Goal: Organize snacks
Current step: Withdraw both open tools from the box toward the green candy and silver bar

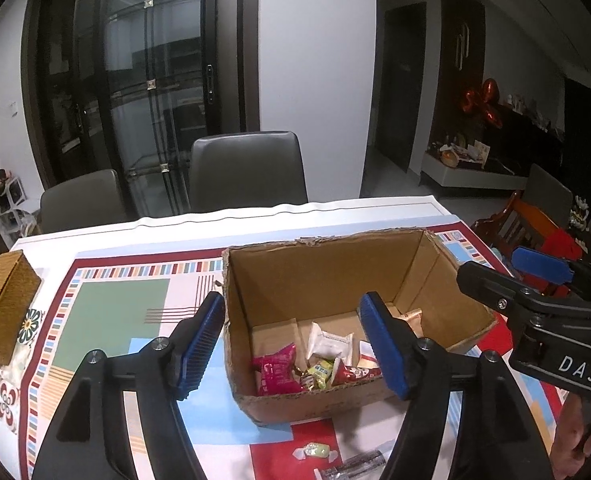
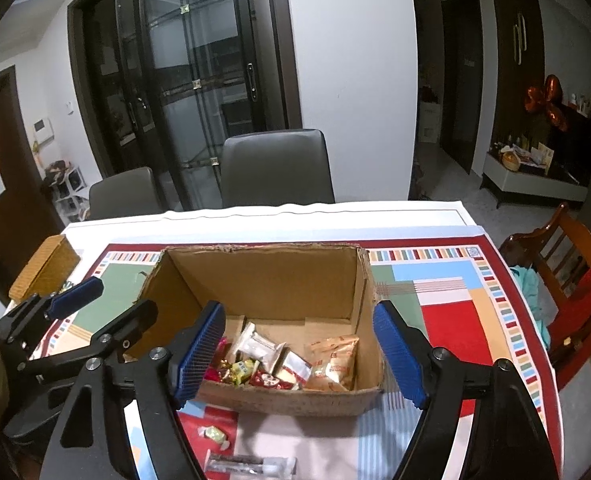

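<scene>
— Snacks (image 2: 295, 364), most of them, sit in a heap on the floor of the cardboard box (image 2: 263, 276), pushed toward its near wall: a pink pouch (image 1: 275, 372), a white wrapped cake (image 1: 329, 342), small foil sweets, an orange-and-cream bag (image 2: 337, 360) in the right corner.

— And the box itself?

— Open-topped, flaps torn off, standing on the patterned cloth of the desk (image 2: 447, 320), close to the near edge, I'd say so both hands can reach over its low front wall.

— Anything left outside?

— Two pieces on the cloth just in front of the box: a pale green twist-wrapped candy (image 1: 313, 450) and a clear-wrapped dark bar (image 2: 251, 465). Those look like the next pickups.

— The tools?

— Left tool (image 1: 295, 352) hangs over the box's left front corner, blue pads spread, nothing between them. Right tool (image 2: 301, 354) hovers over the box's front, jaws wide too, empty. Both tilted down into the box, which reads to me like a drop posture.

— Beyond that?

— A woven basket (image 1: 3, 304) off to the left on the desk, well apart from the box, and grey chairs (image 2: 275, 168) tucked in at the far side.
</scene>
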Demonstrator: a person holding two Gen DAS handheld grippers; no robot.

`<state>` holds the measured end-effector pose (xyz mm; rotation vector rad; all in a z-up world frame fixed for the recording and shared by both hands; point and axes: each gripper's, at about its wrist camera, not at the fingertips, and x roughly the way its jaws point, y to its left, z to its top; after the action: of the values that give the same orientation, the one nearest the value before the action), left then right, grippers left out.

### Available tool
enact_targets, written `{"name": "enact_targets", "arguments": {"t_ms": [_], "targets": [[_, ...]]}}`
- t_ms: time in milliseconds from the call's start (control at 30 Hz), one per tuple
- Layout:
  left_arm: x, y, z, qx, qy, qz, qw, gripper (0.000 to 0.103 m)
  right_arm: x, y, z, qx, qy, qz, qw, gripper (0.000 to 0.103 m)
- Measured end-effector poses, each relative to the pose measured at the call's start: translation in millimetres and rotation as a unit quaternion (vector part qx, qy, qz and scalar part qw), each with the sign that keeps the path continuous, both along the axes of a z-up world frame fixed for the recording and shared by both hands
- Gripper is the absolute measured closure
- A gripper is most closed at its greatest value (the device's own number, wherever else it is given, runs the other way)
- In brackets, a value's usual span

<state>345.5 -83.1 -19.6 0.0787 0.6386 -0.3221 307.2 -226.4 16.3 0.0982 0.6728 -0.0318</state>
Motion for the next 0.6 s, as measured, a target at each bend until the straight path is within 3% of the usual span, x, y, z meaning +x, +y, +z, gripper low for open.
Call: {"name": "enact_targets", "arguments": {"t_ms": [600], "targets": [[-26,7,5,-0.001,-0.005,0.005,1.0000,0.033,-31,5,8,-0.007,-0.011,-0.005,1.000,0.026]]}}
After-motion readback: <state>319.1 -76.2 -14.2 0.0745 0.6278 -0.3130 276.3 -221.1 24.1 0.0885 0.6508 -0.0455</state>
